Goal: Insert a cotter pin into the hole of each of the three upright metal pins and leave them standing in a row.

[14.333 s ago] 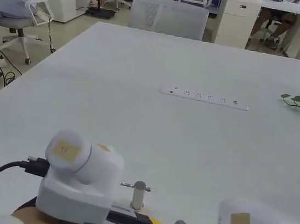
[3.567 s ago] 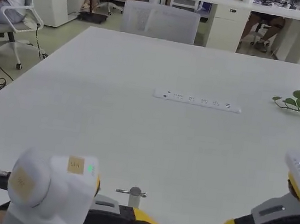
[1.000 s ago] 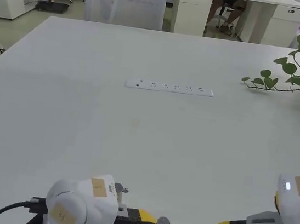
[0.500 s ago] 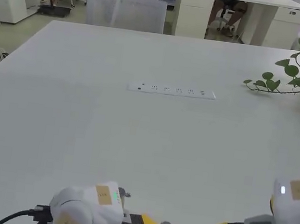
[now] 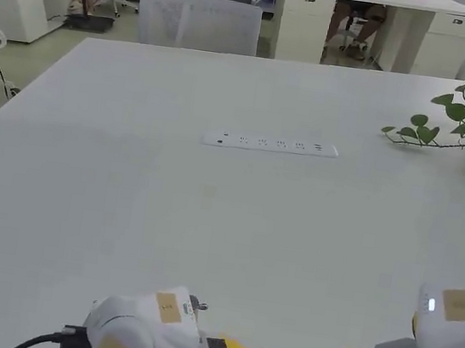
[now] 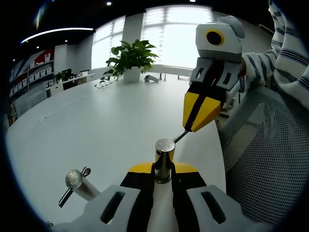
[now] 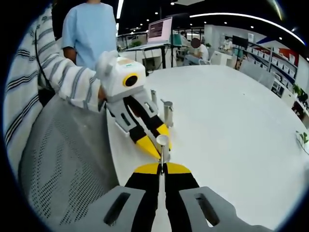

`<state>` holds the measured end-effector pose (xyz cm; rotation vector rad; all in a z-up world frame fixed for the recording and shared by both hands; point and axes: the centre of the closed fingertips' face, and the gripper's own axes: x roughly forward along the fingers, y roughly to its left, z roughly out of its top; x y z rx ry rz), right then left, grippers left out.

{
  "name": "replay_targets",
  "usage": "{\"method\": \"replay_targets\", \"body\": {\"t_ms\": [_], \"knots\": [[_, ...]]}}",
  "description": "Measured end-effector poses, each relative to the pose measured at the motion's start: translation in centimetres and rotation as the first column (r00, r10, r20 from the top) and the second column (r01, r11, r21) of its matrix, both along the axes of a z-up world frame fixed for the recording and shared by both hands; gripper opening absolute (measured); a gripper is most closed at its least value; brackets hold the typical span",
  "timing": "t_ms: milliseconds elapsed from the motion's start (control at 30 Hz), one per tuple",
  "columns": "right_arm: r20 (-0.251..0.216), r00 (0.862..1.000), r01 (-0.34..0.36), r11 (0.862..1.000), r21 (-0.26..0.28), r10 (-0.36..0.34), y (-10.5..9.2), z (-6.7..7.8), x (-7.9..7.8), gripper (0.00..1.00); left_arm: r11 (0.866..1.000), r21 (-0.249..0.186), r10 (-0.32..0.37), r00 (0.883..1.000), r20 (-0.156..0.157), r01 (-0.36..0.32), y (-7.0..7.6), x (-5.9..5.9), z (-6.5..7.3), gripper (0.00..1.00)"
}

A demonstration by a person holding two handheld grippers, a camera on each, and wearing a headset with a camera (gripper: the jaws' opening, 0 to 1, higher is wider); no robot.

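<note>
Left gripper view | ur L gripper clamped on upright metal pin | R gripper pinching cotter pin, long axis level, tip at the pin's head from ur right | judge: push straight thru hole, R does it | finished pin just beside on L, off the path

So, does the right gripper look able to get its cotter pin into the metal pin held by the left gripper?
Probably yes: the left gripper holds the metal pin upright, and the cotter pin in the right gripper points at its head, nothing between.
</note>
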<state>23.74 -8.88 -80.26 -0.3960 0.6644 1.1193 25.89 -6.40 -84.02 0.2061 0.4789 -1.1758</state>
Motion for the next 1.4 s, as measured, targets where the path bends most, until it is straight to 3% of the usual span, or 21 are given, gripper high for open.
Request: {"method": "replay_targets", "body": {"t_ms": [1067,1300,1400], "knots": [[0.035,0.999,-0.013,1.0,-0.01,0.014,2.2,-0.6,1.1,0.03,1.0,-0.005,0.009,1.0,-0.014,-0.009,-0.4,-0.1,-0.1,0.11],[0.051,0.999,-0.017,1.0,-0.024,0.018,2.2,-0.6,1.0,0.04,1.0,-0.005,0.013,1.0,-0.015,-0.013,-0.4,-0.1,-0.1,0.11],[0.088,0.994,-0.055,0.997,-0.048,0.059,2.2,-0.8,0.9,0.04,1.0,-0.005,0.015,1.0,-0.016,-0.015,-0.4,-0.1,-0.1,0.11]]}}
